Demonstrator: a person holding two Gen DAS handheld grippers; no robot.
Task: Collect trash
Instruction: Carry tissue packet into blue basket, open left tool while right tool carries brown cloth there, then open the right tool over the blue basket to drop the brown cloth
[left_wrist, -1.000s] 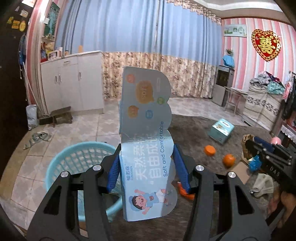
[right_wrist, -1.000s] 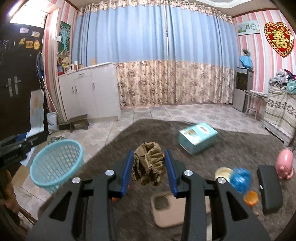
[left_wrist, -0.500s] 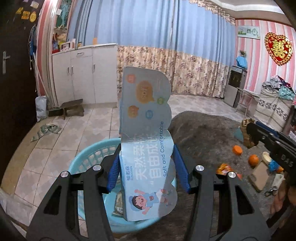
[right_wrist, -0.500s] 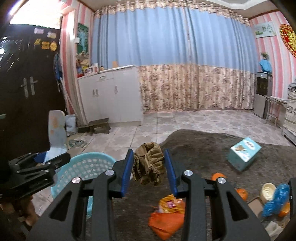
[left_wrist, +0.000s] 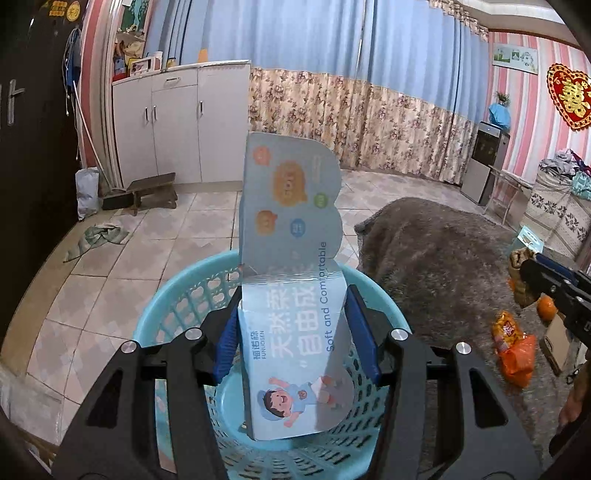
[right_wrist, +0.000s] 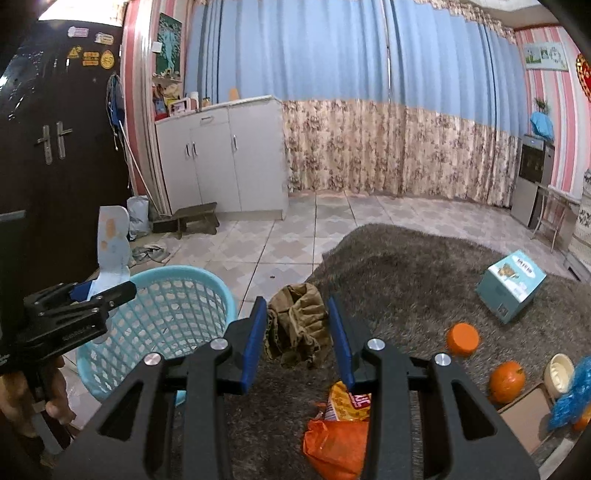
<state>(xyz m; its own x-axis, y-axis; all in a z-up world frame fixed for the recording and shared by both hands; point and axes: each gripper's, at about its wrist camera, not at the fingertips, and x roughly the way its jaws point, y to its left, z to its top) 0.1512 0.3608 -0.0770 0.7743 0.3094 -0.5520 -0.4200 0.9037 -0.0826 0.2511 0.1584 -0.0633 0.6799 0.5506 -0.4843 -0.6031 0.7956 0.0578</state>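
Observation:
My left gripper (left_wrist: 291, 328) is shut on a light blue cardboard package (left_wrist: 291, 295) with a cartoon child, held upright right over the open turquoise laundry basket (left_wrist: 177, 295). My right gripper (right_wrist: 297, 328) is shut on a crumpled brown paper wad (right_wrist: 297, 325), held above the rug edge, just right of the basket (right_wrist: 166, 310). The left gripper with its package (right_wrist: 110, 247) shows at the left of the right wrist view. The right gripper with the wad (left_wrist: 521, 266) shows at the right edge of the left wrist view.
On the grey rug (right_wrist: 406, 266) lie an orange snack bag (right_wrist: 340, 428), oranges (right_wrist: 506, 380), an orange lid (right_wrist: 461, 338), a teal box (right_wrist: 511, 284), a cream bowl (right_wrist: 559, 369), blue plastic (right_wrist: 572, 395) and flat cardboard (right_wrist: 524, 417). White cabinets (left_wrist: 177, 122) and a low stool (left_wrist: 151, 188) stand beyond.
Both grippers have moved left toward the basket. The left one now holds the package directly over the basket's opening; the right one has come close beside it with the wad.

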